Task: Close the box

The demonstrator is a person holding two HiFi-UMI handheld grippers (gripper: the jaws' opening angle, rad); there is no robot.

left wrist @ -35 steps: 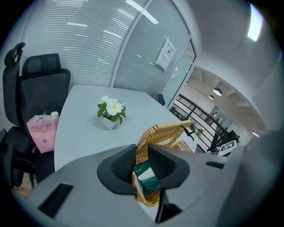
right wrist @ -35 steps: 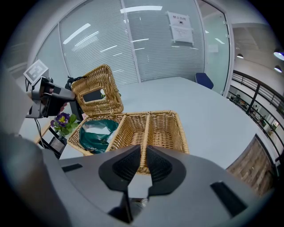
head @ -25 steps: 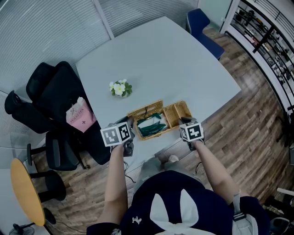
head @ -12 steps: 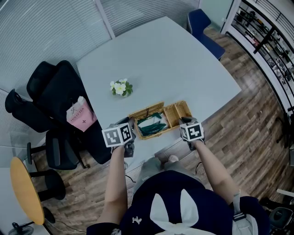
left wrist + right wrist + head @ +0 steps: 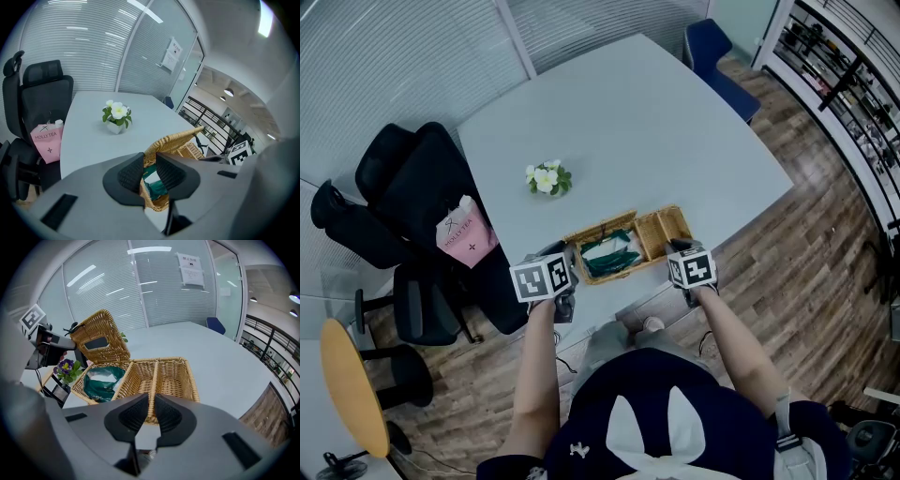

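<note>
Wicker lid (image 5: 105, 322) in left tongs (image 5: 150, 161), box (image 5: 192, 380) in right tongs (image 5: 150, 401), bag (image 5: 101, 383) half-hidden

The wicker box (image 5: 157, 376) is open and has two compartments. Its near rim is between the fingers (image 5: 126, 416) of the right gripper (image 5: 149, 414). Its lid (image 5: 99, 336) stands tilted up, with its edge between the fingers of the left gripper (image 5: 150, 169).

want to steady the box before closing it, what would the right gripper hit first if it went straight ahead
The wicker box: its near wall, by the divider, stands right ahead of the right gripper. How close it already is, I cannot tell.
</note>
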